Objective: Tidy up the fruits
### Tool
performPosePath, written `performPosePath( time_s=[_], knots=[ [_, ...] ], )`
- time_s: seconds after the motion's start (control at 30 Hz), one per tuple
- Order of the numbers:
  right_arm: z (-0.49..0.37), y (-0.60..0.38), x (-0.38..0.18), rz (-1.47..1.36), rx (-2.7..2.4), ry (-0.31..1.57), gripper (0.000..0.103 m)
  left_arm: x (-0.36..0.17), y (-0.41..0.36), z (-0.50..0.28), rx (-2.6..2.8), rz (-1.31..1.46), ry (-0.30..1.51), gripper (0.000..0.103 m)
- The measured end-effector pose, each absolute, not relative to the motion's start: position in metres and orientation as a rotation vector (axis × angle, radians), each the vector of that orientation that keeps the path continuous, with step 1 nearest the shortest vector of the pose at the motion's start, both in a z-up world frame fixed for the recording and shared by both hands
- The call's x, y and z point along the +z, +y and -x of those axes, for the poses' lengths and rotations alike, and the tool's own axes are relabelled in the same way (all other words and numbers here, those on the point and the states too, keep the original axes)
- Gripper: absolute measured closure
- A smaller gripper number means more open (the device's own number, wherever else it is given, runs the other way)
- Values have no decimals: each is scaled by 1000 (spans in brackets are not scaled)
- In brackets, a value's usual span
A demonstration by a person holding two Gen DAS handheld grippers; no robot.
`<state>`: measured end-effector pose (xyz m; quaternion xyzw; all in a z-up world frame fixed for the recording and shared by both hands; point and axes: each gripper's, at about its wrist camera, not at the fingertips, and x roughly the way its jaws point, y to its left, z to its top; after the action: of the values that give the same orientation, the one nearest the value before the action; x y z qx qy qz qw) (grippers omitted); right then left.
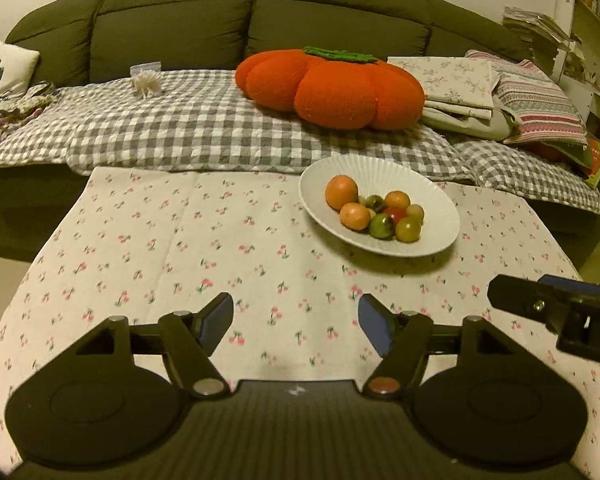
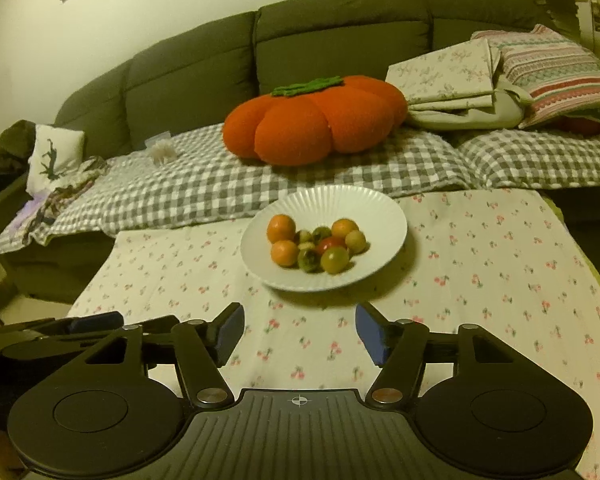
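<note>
A white ribbed plate (image 1: 428,200) (image 2: 384,216) sits on the cherry-print tablecloth (image 1: 180,248) (image 2: 480,264) near its far edge. It holds several small fruits: orange ones (image 1: 341,192) (image 2: 281,228), green ones (image 1: 381,226) (image 2: 334,260) and a red one (image 1: 396,213) (image 2: 329,241). My left gripper (image 1: 296,322) hovers open over the cloth, short and left of the plate, nothing between its blue pads. My right gripper (image 2: 300,330) is open too, just short of the plate's near rim, empty. The right gripper's finger (image 1: 532,300) shows at the left view's right edge.
Behind the table is a dark sofa (image 1: 180,12) (image 2: 340,28) with a grey checked blanket (image 1: 188,128) (image 2: 204,184), a big orange pumpkin cushion (image 1: 332,88) (image 2: 312,120), and folded linens and a striped pillow (image 1: 540,100) (image 2: 556,68) at right. Bare cloth lies left of the plate.
</note>
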<state>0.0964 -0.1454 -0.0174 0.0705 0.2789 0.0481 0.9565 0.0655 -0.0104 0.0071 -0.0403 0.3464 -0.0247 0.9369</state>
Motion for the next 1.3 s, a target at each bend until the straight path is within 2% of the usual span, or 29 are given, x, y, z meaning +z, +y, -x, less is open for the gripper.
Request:
performPosePath(
  time_s=[0.2,0.23,0.3,0.37,0.5,0.67,1.3],
  knots=[
    [-79,-137,-20,-116,101,558,35,7,-11,-52,-35,68,703,20],
    [-76,-135,-19,-107,105,551,33,7,-10,-51,-35,68,700,18],
    [-74,-132,-18,-97,106,540,22,8,-9,-52,-34,73,697,14],
    [-73,-132,-17,-89,102,533,19,7,-8,-53,-28,74,694,10],
    [-74,-133,-21,-69,78,531,9,4,-8,-55,-23,64,703,6],
    [-75,-139,-25,-89,60,527,2,3,-9,-56,-35,70,709,2],
    [-77,-136,-28,-73,62,526,1,3,-6,-58,-40,106,722,1]
  ],
)
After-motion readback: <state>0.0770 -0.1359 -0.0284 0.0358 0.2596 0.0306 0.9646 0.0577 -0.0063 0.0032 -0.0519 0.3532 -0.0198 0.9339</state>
